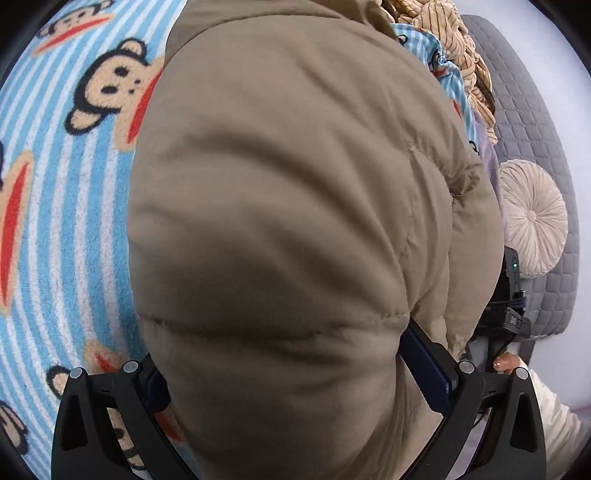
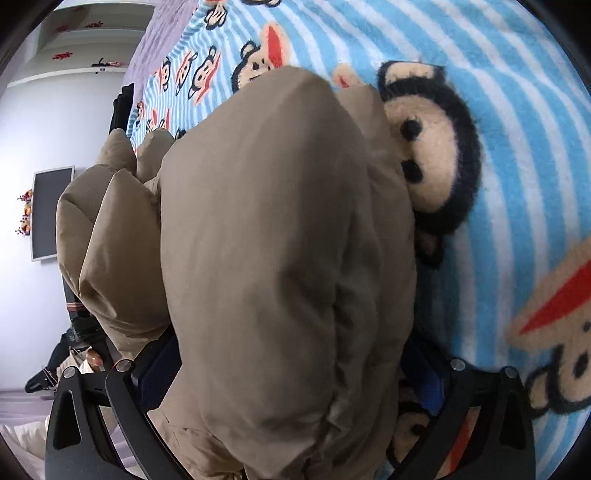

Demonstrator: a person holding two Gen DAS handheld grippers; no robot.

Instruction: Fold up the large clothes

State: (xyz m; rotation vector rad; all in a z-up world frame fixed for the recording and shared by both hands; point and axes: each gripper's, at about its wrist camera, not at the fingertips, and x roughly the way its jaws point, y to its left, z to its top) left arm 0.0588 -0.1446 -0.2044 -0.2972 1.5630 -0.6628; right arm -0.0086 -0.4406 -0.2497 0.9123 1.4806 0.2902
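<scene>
1. The left gripper [image 1: 291,373] had its fingers spread wide around a thick bulge of the tan padded jacket [image 1: 288,192]; the padding filled the gap between the blue pads, so it was gripping the jacket rather than hanging empty.
2. The right gripper [image 2: 291,373] did the same on another part of the jacket [image 2: 273,236]; its fingers pressed in on a fat fold of cloth from both sides.
3. The jacket lay bunched on the blanket [image 1: 62,206] and partly lifted in both grips; a puffy part, perhaps a sleeve [image 2: 107,236], stuck out to one side in the right wrist view.
4. By my reading the fold was in its middle stage; the jacket looked gathered and doubled over but not flat or squared; the loose part probably had to be tucked in and the whole pressed down.
5. The surface was a bed covered by a fleece blanket with blue and white stripes and monkey faces; it looked soft, so the bulky jacket would likely sink and spring back.
6. Around it stood a grey quilted headboard [image 1: 532,122], a round pleated cushion [image 1: 533,218] and a striped plush thing [image 1: 439,33]; a pale wall held a dark screen [image 2: 50,212].
</scene>
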